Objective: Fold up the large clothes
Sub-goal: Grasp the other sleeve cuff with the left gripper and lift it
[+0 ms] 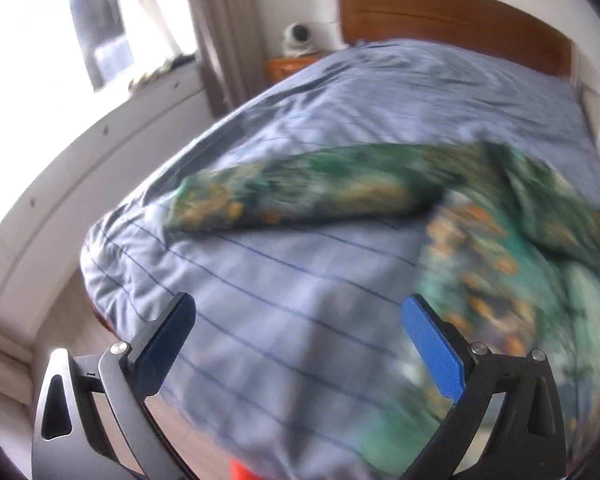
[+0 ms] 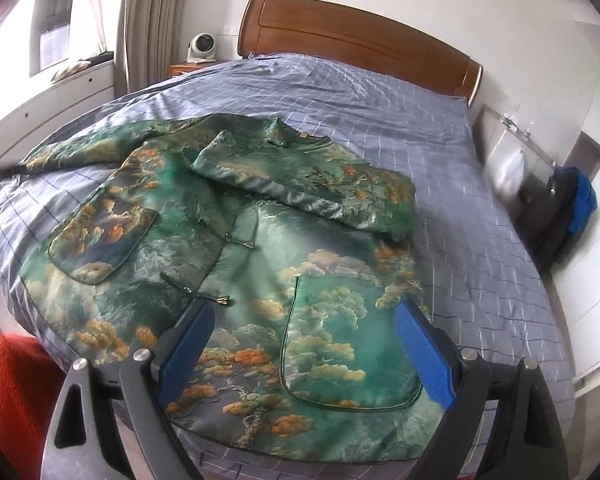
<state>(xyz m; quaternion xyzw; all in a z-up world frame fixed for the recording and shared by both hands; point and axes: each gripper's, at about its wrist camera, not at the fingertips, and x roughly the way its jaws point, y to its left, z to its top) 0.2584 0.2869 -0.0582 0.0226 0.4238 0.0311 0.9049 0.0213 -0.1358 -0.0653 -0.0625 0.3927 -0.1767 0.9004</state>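
The green patterned jacket (image 2: 236, 248) lies spread front-up on the bed (image 2: 440, 136), over the blue checked cover, with its right-hand sleeve (image 2: 300, 184) folded in across the chest and its other sleeve (image 1: 300, 196) stretched out flat toward the window side. The right tongs (image 2: 304, 344) hang over the hem near the lower pocket (image 2: 340, 352), blue pads spread wide, nothing between them. The left tongs (image 1: 300, 340) are also gaping and empty, over bare cover just beside the outstretched sleeve (that view is smeared, so the cloth edges there are hard to read).

Now, the risks. The fabric looks slick and satiny, so I'd expect a pinch on one layer to slide out mid-lift, or a deep pinch to gather the cover along with the jacket and drag the bedding up. The folded sleeve sits loosely; tugging the hem hard could pull it back open. The frog fasteners (image 2: 224, 300) down the front could snag a pad. And if the left tongs take the sleeve too near the cuff, the long arm would likely droop and twist, not fold flat.
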